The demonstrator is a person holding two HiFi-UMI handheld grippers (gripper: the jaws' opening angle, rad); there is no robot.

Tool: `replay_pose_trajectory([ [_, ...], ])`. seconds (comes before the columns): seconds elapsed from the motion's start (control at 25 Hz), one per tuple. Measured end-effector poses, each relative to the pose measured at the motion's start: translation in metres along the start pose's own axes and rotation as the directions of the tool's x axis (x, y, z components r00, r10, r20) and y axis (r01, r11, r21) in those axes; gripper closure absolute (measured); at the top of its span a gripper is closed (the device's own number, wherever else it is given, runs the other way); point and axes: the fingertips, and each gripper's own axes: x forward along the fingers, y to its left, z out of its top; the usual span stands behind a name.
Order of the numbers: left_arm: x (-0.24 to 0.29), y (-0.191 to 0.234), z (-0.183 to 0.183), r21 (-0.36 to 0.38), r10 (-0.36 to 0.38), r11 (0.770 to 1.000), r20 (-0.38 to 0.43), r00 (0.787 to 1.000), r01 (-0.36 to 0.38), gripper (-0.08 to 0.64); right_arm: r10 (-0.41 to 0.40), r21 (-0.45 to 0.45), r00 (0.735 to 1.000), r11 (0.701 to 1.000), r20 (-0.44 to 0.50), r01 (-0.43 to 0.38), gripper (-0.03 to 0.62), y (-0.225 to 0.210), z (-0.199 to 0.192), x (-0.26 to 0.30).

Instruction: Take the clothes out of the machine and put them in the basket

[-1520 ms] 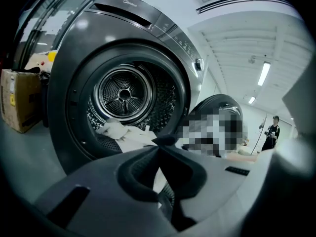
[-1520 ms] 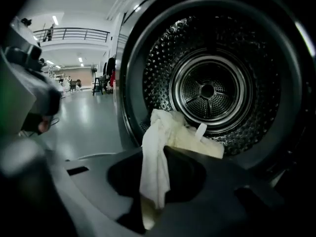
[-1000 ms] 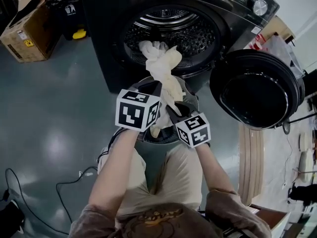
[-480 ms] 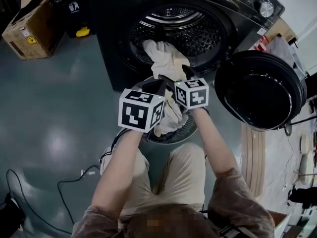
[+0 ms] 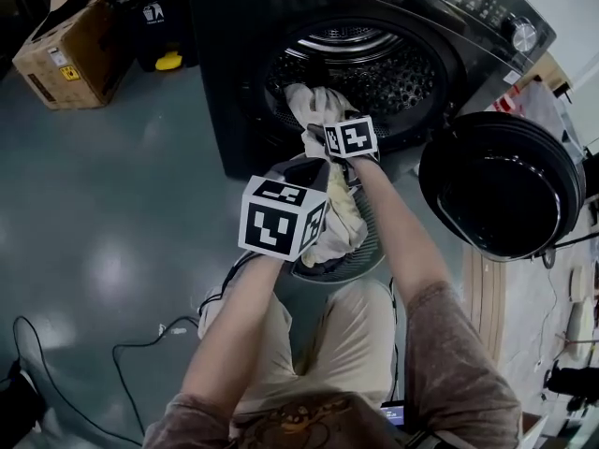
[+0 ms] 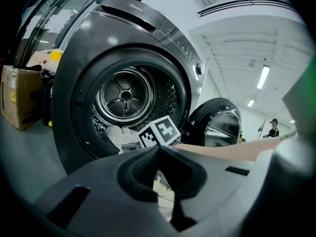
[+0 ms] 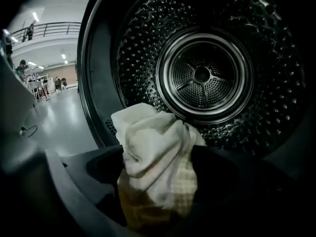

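machine mouth [image 5: 393, 73]: right claw [image 7: 163, 179] advanced, just opening round cloth [image 7: 150, 142]; left claw [image 6: 158, 151] grips it.

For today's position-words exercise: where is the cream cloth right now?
Head view, centre: the cream cloth hangs from the drum mouth into the basket, with the right gripper open around it.

Washer [image 5: 234, 82] with door [image 5: 496, 185] swung open at 3 o'clock. Cloth [image 5: 339, 218] trails from the drum into the basket [image 5: 372, 239]. Right hand-held gripper [image 5: 316, 131] at the drum mouth, jaws just opened around the cloth. Left hand-held gripper [image 5: 314, 168] at its 6 o'clock.
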Motion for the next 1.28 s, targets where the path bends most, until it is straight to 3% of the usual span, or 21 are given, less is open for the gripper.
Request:
replay_pose_trajectory([
  [0.12, 0.000, 0.002, 0.001, 0.000, -0.002, 1.000, 0.000, 1.000, 0.002, 0.555, -0.014, 0.006, 1.000, 1.000, -0.003, 0.014, 0.219, 0.000, -0.004, 0.000],
  [0.2, 0.000, 0.003, 0.001, -0.001, -0.003, 1.000, 0.001, 1.000, 0.003, 0.555, -0.021, 0.019, 1.000, 1.000, 0.010, 0.021, 0.363, 0.000, -0.002, -0.007],
  [0.28, 0.001, 0.004, 0.001, -0.005, -0.003, 1.000, 0.001, 1.000, 0.003, 0.555, -0.015, 0.036, 0.999, 0.999, 0.030, 0.014, 0.459, 0.001, -0.001, -0.020],
  [0.48, 0.004, 0.003, -0.002, -0.007, -0.009, 1.000, -0.007, 1.000, 0.009, 0.555, 0.030, 0.028, 0.996, 0.999, 0.086, -0.033, 0.511, 0.014, -0.004, -0.076],
  [0.76, 0.007, 0.007, -0.005, -0.006, 0.003, 1.000, -0.018, 1.000, -0.003, 0.555, 0.096, -0.042, 0.988, 0.995, 0.118, -0.092, 0.510, 0.043, -0.032, -0.164],
  [1.0, 0.007, 0.005, -0.006, 0.006, 0.003, 1.000, -0.025, 1.000, -0.003, 0.555, 0.177, -0.025, 0.984, 0.984, -0.003, -0.177, 0.497, 0.083, -0.117, -0.180],
  [1.04, 0.008, 0.004, -0.006, 0.008, 0.004, 1.000, -0.026, 1.000, -0.004, 0.555, 0.184, -0.037, 0.982, 0.982, -0.031, -0.185, 0.470, 0.089, -0.129, -0.176],
  [1.16, 0.009, -0.002, -0.008, 0.018, -0.002, 1.000, -0.031, 1.000, 0.003, 0.555, 0.182, -0.051, 0.982, 0.982, -0.049, -0.185, 0.265, 0.096, -0.143, -0.170],
  [1.28, 0.009, -0.007, -0.009, 0.028, -0.005, 1.000, -0.034, 0.999, 0.006, 0.555, 0.171, -0.013, 0.985, 0.985, 0.011, -0.171, 0.222, 0.089, -0.129, -0.165],
])
